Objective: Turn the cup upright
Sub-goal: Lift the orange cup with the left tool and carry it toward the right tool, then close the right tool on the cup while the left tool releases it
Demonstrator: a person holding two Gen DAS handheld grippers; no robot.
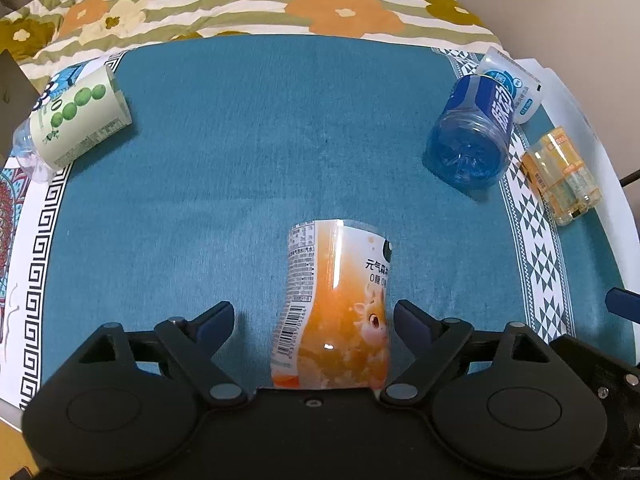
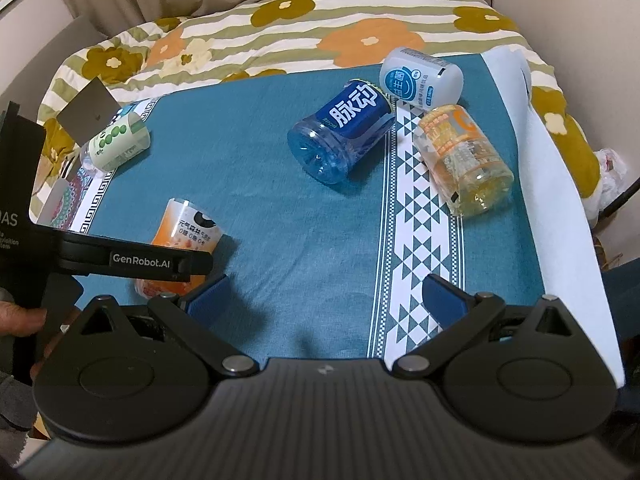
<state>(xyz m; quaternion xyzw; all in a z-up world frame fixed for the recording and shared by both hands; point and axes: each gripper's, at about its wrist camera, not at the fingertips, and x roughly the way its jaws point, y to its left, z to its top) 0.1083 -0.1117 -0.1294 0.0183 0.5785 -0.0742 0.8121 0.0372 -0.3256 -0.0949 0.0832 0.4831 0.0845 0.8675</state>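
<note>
An orange-labelled cup point(image 1: 334, 304) lies on its side on the teal cloth, open end pointing away from me. My left gripper point(image 1: 314, 316) is open, its fingers on either side of the cup's lower part, not touching it. The cup also shows in the right wrist view point(image 2: 188, 236), partly hidden behind the left gripper's body. My right gripper point(image 2: 326, 298) is open and empty above the cloth, to the right of that cup.
Other cut-bottle cups lie on their sides: a blue one point(image 2: 344, 132), a white one point(image 2: 420, 78), a clear yellow one point(image 2: 464, 160) and a green-labelled one point(image 2: 118, 142). The teal cloth point(image 2: 260, 184) covers the table; a flowered quilt point(image 2: 320, 20) lies behind.
</note>
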